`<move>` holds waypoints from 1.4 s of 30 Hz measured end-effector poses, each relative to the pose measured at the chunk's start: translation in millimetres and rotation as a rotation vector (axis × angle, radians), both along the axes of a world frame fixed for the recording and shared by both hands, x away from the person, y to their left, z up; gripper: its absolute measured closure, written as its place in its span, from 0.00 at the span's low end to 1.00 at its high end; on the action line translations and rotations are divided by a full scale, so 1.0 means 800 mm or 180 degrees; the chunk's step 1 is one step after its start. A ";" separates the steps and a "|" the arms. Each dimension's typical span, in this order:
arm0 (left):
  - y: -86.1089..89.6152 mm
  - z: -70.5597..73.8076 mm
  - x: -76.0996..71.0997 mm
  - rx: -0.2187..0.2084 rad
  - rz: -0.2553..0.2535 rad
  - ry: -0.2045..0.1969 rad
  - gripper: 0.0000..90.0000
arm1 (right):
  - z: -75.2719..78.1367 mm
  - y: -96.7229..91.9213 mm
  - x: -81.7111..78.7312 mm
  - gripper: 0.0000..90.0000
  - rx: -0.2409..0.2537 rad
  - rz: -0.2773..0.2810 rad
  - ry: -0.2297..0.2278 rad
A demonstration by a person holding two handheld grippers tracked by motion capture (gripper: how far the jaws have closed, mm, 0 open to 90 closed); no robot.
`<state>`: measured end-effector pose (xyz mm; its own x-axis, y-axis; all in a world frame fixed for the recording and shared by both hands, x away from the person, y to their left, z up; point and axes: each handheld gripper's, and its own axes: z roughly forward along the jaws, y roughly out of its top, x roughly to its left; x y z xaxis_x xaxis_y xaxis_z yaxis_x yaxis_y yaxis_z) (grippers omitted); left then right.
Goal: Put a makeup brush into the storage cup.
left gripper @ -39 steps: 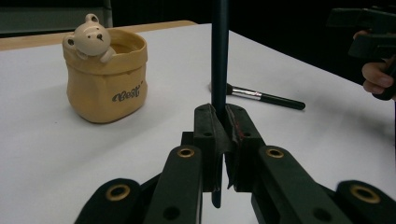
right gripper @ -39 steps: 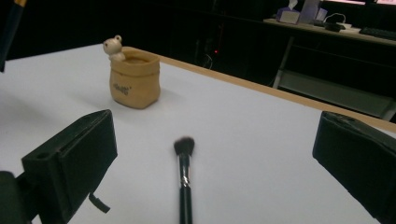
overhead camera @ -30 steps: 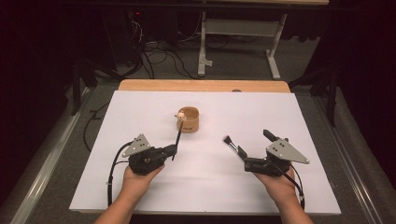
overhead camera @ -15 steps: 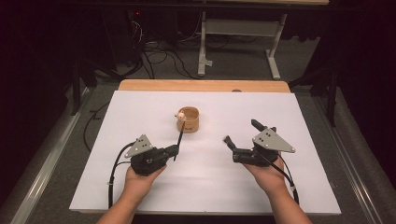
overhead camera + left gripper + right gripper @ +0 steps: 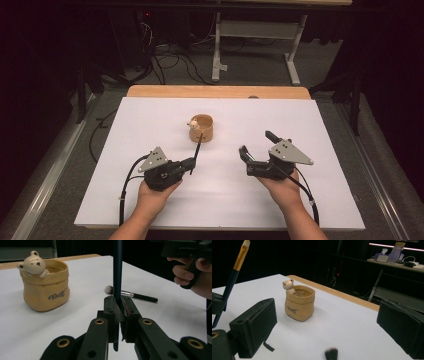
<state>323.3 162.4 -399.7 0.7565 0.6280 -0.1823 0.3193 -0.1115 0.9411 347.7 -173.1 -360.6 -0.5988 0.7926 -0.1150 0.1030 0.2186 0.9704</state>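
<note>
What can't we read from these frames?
- Tan bear-topped pouch holder: inside hidden by its rim; lettering too small, right gripper view.
- Dark-handled brush clamped in left gripper: head cut off by top edge, left gripper view.
- Black-bristled brush lying on table: handle cut off by bottom edge, right gripper view.

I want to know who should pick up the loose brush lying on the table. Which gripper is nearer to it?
Right. The right gripper hangs open just above the lying brush, jaws astride it. The left gripper sits farther off, shut on the dark-handled brush.
</note>
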 end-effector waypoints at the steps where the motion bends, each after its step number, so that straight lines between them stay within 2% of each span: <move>1: -0.001 0.000 -0.001 -0.0003 -0.0010 -0.0005 0.93 | -0.001 -0.001 -0.001 0.04 0.0019 -0.0001 0.0008; 6: -0.008 0.001 -0.004 -0.0009 -0.0056 -0.0016 0.93 | -0.004 -0.004 -0.005 0.04 0.0028 0.0051 0.0044; 13: -0.025 -0.005 -0.007 0.0013 -0.0135 -0.0010 0.93 | -0.007 0.003 -0.009 0.06 0.0130 0.0226 0.0137; 23: -0.037 -0.009 -0.009 -0.0031 -0.0229 0.0021 0.93 | -0.009 0.011 -0.014 0.10 0.0363 0.0418 0.0283; 32: -0.046 -0.013 -0.012 -0.0060 -0.0284 0.0022 0.93 | -0.010 0.015 -0.016 0.19 0.0506 0.0592 0.0374; 37: -0.051 -0.016 -0.013 -0.0045 -0.0296 0.0027 0.93 | -0.012 0.016 -0.016 0.22 0.0587 0.0665 0.0466; 42: -0.056 -0.019 -0.013 -0.0012 -0.0331 0.0038 0.93 | -0.013 0.016 -0.016 0.30 0.0676 0.0740 0.0569</move>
<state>312.9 117.5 -415.2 0.8154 0.5454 -0.1940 0.3175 -0.1411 0.9377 335.1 -160.1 -371.1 -0.7616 0.6279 0.1604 0.2465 0.0517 0.9678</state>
